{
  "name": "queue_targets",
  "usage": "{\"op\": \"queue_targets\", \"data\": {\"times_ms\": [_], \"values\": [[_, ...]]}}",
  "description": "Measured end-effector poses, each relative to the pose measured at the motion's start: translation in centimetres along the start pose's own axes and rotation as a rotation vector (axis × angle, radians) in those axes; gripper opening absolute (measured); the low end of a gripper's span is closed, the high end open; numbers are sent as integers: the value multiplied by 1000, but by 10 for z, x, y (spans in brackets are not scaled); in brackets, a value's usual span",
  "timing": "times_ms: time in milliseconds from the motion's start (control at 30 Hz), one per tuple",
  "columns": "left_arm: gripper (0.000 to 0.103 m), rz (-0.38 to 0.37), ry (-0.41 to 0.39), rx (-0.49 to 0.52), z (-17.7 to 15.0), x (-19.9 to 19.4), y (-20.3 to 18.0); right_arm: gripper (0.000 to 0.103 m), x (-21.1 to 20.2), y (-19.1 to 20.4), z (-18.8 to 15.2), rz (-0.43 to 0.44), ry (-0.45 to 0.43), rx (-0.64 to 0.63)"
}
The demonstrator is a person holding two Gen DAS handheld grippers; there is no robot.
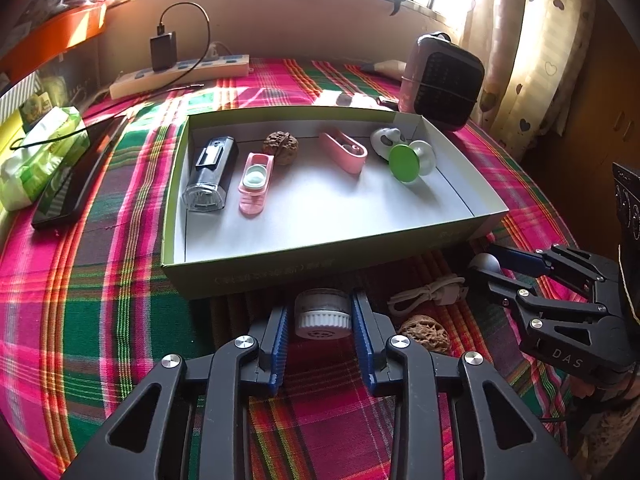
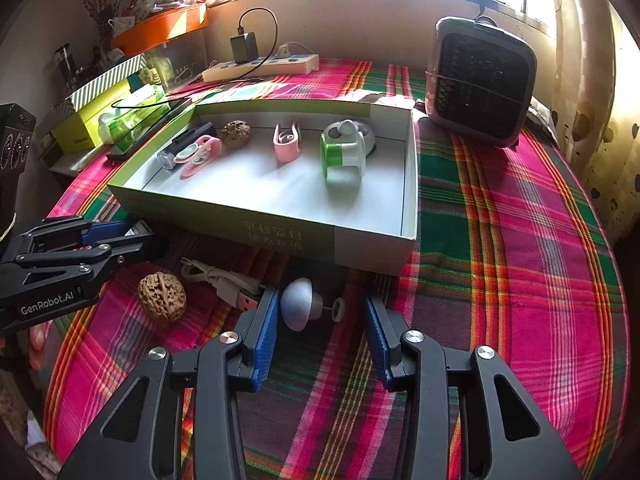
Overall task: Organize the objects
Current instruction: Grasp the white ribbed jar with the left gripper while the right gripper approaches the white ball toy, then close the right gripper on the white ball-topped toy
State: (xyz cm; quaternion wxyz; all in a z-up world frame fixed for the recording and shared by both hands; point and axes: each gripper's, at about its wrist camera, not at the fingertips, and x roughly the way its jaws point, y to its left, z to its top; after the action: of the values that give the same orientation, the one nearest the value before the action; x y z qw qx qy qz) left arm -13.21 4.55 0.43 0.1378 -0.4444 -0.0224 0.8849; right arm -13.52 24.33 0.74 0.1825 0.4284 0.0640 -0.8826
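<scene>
A shallow green-sided box [image 1: 320,264] [image 2: 280,236] holds a black lighter-like case [image 1: 210,174], a pink case [image 1: 256,184], a walnut [image 1: 281,147], a pink clip [image 1: 344,152] and a green-and-white spool [image 1: 404,164] [image 2: 342,156]. My left gripper [image 1: 322,316] is shut on a small white-capped jar [image 1: 323,314] in front of the box. My right gripper [image 2: 320,312] is open around a grey mushroom-shaped knob [image 2: 298,304] on the cloth, apart from both pads. A second walnut [image 2: 162,298] [image 1: 426,336] and a coiled white USB cable [image 2: 224,280] [image 1: 430,294] lie between the grippers.
A plaid cloth [image 2: 500,240] covers the table. A small fan heater [image 2: 480,80] stands back right. A power strip with charger [image 2: 260,64] lies at the back. A phone [image 1: 76,172], tissue pack [image 1: 40,156] and boxes [image 2: 100,112] sit at left.
</scene>
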Motion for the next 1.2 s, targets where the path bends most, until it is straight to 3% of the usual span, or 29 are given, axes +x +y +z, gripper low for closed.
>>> {"op": "queue_targets", "data": {"times_ms": [67, 1200], "values": [[25, 1, 0, 2, 0, 0, 0, 33, 0, 2, -1, 1, -1, -9], [25, 5, -3, 4, -1, -1, 0, 33, -2, 2, 0, -4, -10, -7]]}}
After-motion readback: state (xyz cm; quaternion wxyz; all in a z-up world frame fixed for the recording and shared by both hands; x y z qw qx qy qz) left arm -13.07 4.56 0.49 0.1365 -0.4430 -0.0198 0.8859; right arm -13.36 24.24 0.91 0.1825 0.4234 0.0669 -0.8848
